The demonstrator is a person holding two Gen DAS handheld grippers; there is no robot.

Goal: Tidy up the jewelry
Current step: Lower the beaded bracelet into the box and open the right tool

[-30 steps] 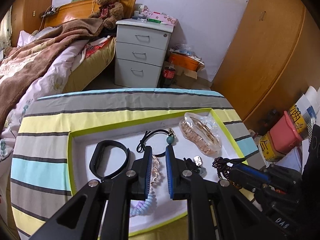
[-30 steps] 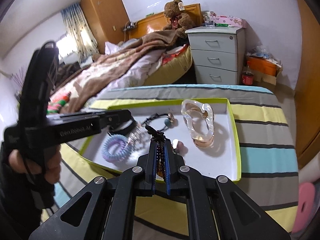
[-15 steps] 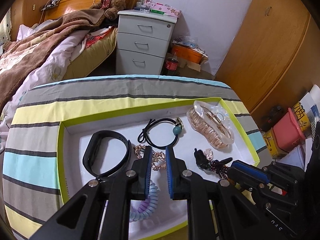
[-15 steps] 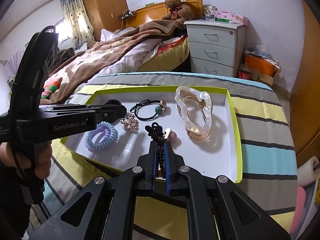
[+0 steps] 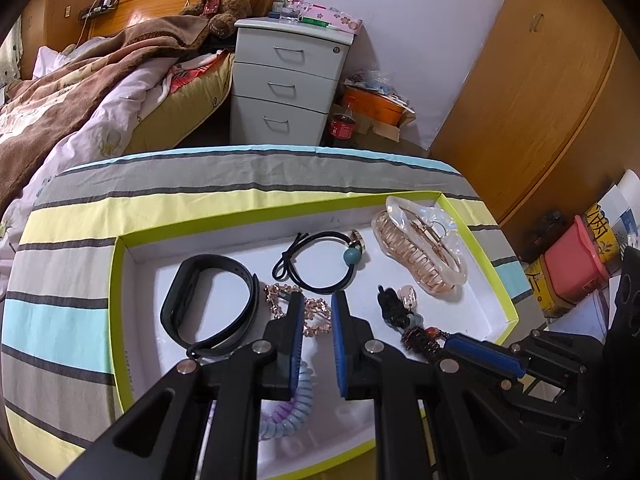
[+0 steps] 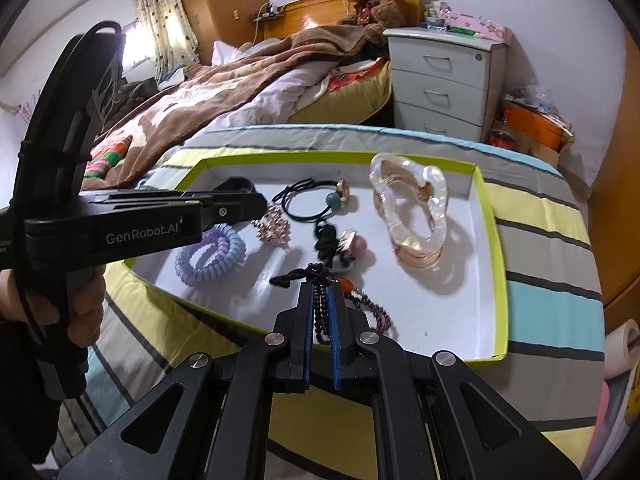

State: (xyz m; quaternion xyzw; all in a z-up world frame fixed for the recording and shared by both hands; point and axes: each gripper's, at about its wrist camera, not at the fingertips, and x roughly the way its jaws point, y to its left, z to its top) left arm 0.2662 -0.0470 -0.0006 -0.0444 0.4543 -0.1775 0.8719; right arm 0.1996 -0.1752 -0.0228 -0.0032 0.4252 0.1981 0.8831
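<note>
A white tray (image 5: 116,300) with a lime rim lies on the striped cloth. My left gripper (image 5: 316,298) is shut on a gold chain ornament (image 5: 316,318) that spreads onto the tray floor. It sits between a black wristband (image 5: 208,300) and a black hair tie with a teal bead (image 5: 320,260). My right gripper (image 6: 320,292) is shut on a dark bead strand (image 6: 320,312) low over the tray's near side. The strand's tail (image 6: 376,316) trails to the right. A clear claw clip (image 6: 412,216), a spiral hair tie (image 6: 210,256) and a black charm (image 6: 340,246) lie in the tray.
The tray's upright rim (image 6: 500,280) rings the jewelry. A hand (image 6: 84,312) holds the left gripper's handle at the left. A bed (image 6: 240,80) and a grey drawer unit (image 5: 288,84) stand beyond the table. A pink bin (image 5: 576,272) sits to the right.
The gold ornament hung between the left fingers a second ago; now it lies spread on the tray floor. The right gripper has drawn back slightly from the black charm, still gripping the beads.
</note>
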